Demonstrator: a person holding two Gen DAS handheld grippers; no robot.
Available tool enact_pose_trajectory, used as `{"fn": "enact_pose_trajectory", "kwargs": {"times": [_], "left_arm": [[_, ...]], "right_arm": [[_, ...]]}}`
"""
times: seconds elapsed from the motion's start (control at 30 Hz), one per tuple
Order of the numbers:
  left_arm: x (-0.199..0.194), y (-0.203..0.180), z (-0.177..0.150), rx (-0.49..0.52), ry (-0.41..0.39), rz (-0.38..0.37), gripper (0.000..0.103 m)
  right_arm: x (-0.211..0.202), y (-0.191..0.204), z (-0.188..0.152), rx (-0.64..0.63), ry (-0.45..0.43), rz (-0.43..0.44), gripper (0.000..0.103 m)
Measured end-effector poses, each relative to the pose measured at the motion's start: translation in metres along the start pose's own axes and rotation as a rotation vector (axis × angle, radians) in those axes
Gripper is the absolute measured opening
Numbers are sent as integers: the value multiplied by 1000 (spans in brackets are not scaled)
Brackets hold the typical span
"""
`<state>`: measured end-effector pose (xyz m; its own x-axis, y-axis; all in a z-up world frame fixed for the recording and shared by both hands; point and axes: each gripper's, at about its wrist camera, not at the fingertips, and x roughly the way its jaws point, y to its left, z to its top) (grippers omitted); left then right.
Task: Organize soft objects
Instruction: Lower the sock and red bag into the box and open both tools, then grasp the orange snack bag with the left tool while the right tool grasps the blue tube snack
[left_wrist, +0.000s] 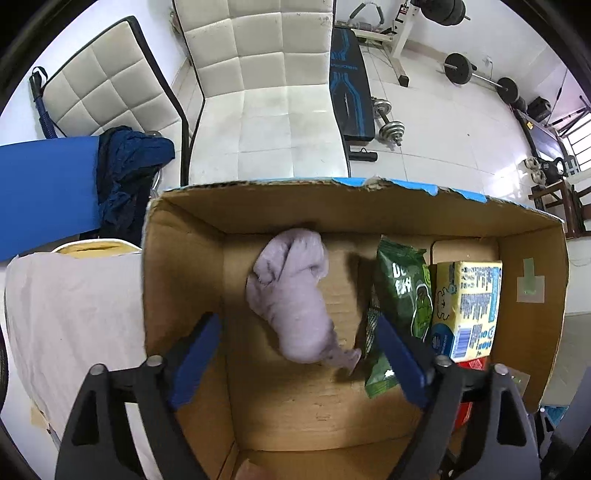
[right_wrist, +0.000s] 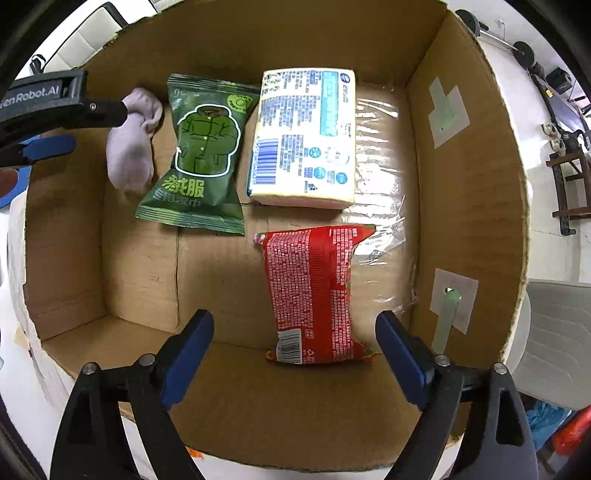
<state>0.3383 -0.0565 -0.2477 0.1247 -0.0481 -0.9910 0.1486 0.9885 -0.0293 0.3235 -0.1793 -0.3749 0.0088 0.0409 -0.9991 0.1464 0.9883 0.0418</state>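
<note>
Left gripper (left_wrist: 295, 358) is hanging over an open cardboard box (left_wrist: 177, 280), jaws spread wide, gripping nothing. Rolled lilac sock (left_wrist: 291, 299) is lying on the box floor just ahead, between the blue fingers (left_wrist: 195, 363). Green packet (left_wrist: 402, 302) is standing right of the sock, touching the right finger's far side. Yellow tissue pack (left_wrist: 467, 306) is sitting just right of the green one. White quilted chair (left_wrist: 266, 110) is standing beyond the box.

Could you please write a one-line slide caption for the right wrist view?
Open right gripper above cardboard box holding red, green, yellow packs.
</note>
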Motion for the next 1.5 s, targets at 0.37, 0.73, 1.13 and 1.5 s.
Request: {"fn": "enact_pose_trajectory", "kwargs": {"times": [0.37,0.73,1.13,1.5], "left_arm": [[-31,-2,-57,8,-84,-19,98],[-90,-10,-128,47,-205,-7,98],[-159,-18,-190,42,-332,10,98],[-106,16,-262,-139,-194,61,98]], "right_arm": [[-30,-6,-14,54,-97,-43,103],[-86,0,-52,29,-214,-73,103],[-145,0,-103,35,-319,-39,103],[-73,4,-161,40,-72,140,103]]}}
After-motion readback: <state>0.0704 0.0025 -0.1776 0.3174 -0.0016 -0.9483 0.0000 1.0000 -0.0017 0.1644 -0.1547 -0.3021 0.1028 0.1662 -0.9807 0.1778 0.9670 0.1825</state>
